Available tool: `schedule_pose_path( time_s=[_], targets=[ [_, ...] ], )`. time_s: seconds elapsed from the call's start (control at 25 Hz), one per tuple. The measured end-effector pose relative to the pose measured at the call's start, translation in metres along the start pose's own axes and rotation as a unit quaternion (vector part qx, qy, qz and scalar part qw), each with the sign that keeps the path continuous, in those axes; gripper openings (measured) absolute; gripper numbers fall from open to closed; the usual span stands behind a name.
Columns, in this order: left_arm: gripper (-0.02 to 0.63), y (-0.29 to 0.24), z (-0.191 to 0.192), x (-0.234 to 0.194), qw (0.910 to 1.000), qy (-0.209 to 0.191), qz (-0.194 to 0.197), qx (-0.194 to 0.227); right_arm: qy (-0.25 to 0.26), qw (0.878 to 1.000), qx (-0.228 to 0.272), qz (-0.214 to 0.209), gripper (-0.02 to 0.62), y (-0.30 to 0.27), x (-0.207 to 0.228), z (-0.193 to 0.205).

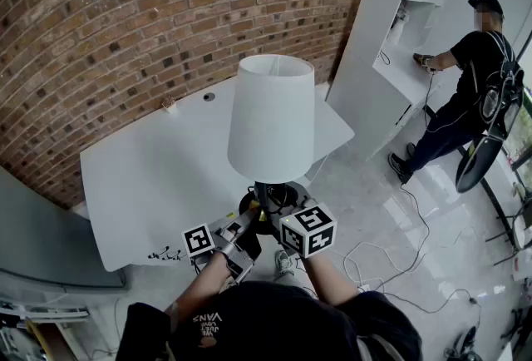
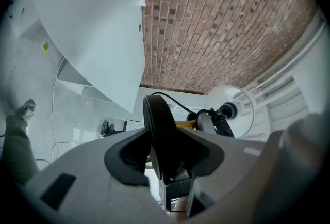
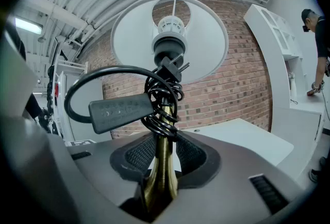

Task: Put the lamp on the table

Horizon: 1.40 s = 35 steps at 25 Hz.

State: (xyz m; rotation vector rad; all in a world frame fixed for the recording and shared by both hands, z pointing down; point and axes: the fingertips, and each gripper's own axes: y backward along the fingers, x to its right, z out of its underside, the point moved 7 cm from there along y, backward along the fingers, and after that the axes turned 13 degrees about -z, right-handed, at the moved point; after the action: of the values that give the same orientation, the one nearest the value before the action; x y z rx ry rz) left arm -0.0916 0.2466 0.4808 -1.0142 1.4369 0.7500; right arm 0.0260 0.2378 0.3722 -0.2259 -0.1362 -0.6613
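We hold the lamp [image 1: 272, 118] up near the white counter [image 1: 158, 176], left tongs [image 2: 166, 155] clenched on its black base [image 2: 159, 127], right tongs [image 3: 161, 158] clenched on its brass stem [image 3: 162, 179].

L tool [image 1: 243, 228] & R tool [image 1: 281, 228] sit side by side just ahead of the chest, marker cubes facing up. L forearm [image 1: 198, 289] & R forearm [image 1: 331, 274] are bare and close together. L jaws clamp lamp base [image 2: 157, 130] edge-on, abt level. R jaws pinch brass stem [image 3: 161, 166], tilted slightly down.
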Motion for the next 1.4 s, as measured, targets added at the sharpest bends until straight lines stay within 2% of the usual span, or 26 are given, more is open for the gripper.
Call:
schedule_pose_path(
  time_s=[0.2, 0.4, 0.76, 0.88, 1.0, 1.2, 1.4],
  targets=[
    [0.160, -0.008, 0.004, 0.004, 1.0000, -0.001, 0.008, 0.001, 0.004, 1.000, 0.000, -0.012, 0.120, 0.005, 0.007, -0.005],
    [0.160, -0.034, 0.005, 0.005, 0.9997, 0.002, 0.013, 0.021, 0.008, 0.999, -0.007, -0.031, 0.120, 0.008, 0.034, -0.010],
    [0.160, -0.102, -0.003, 0.005, 0.9961, 0.002, 0.026, 0.084, 0.023, 0.995, -0.025, -0.093, 0.118, 0.002, 0.107, -0.019],
    [0.160, -0.120, -0.001, 0.001, 0.9929, 0.012, 0.035, 0.113, 0.031, 0.992, -0.037, -0.119, 0.118, 0.000, 0.125, -0.018],
    [0.160, -0.136, -0.001, 0.003, 0.9905, 0.025, 0.039, 0.130, 0.036, 0.990, -0.047, -0.125, 0.118, -0.003, 0.140, -0.023],
    [0.158, -0.141, -0.020, 0.006, 0.9866, 0.020, 0.041, 0.157, 0.033, 0.987, -0.041, -0.151, 0.117, -0.023, 0.152, -0.028],
    [0.158, -0.137, -0.055, 0.013, 0.9858, 0.020, 0.049, 0.159, 0.044, 0.986, -0.043, -0.156, 0.115, -0.058, 0.153, -0.038]
  ],
)
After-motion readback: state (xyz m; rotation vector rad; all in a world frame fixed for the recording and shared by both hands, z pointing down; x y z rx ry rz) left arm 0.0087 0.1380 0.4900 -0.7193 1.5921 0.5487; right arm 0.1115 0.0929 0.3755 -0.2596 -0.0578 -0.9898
